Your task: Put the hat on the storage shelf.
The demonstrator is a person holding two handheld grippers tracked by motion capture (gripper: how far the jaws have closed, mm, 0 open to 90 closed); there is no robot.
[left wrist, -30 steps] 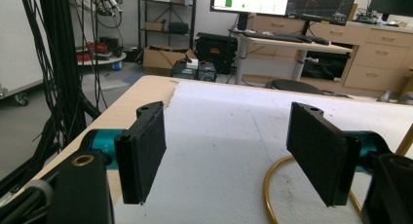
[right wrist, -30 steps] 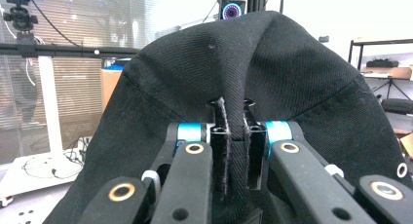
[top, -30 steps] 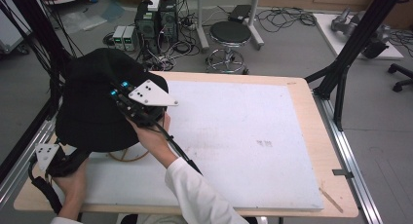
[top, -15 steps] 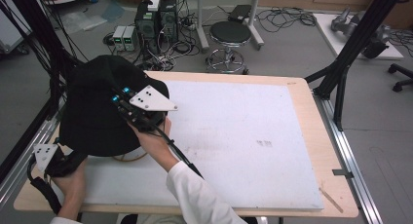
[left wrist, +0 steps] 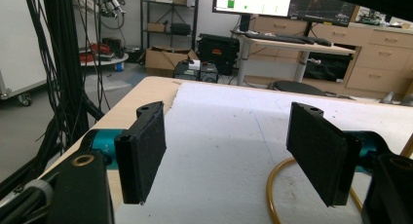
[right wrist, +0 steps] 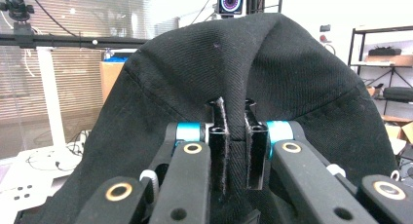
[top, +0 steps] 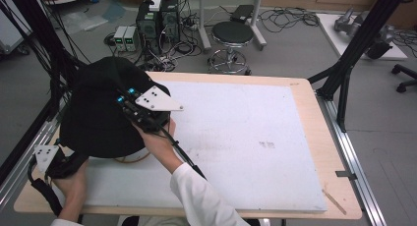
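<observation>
Room: I see a lab floor behind the bench (top: 305, 96), with a round stool (top: 232, 34), boxes of electronics (top: 156, 17) and loose cables.
Surface: the bench carries a white mat (top: 246, 137) inside a wooden border.
Task thing: a black fabric cover (top: 98, 113) stands raised over the mat's left end, near the bench's left edge.
Right gripper (right wrist: 233, 136): I have its jaws nearly together, clamped on a fold of the black fabric cover. In the right gripper view the pinched cloth runs up between the two pads and spreads above them like a dome.
Right gripper, high view: it sits at the cover's right flank (top: 142, 108), its grey three-cornered plate on top.
Left gripper (left wrist: 234, 160): its jaws stand wide apart with nothing between the pads; bare white mat lies beyond them.
Left gripper, high view: it is at the lower left corner of the bench (top: 49, 162), just beside the cover's lower hem.
Yellow ring (left wrist: 272, 185): a thin yellow hoop lies on the mat, its arc passing behind the jaw at the right of the left gripper view. In the high view it (top: 132, 159) pokes out from under the cover's hem.
Contact, left gripper to cover: I cannot tell.
</observation>
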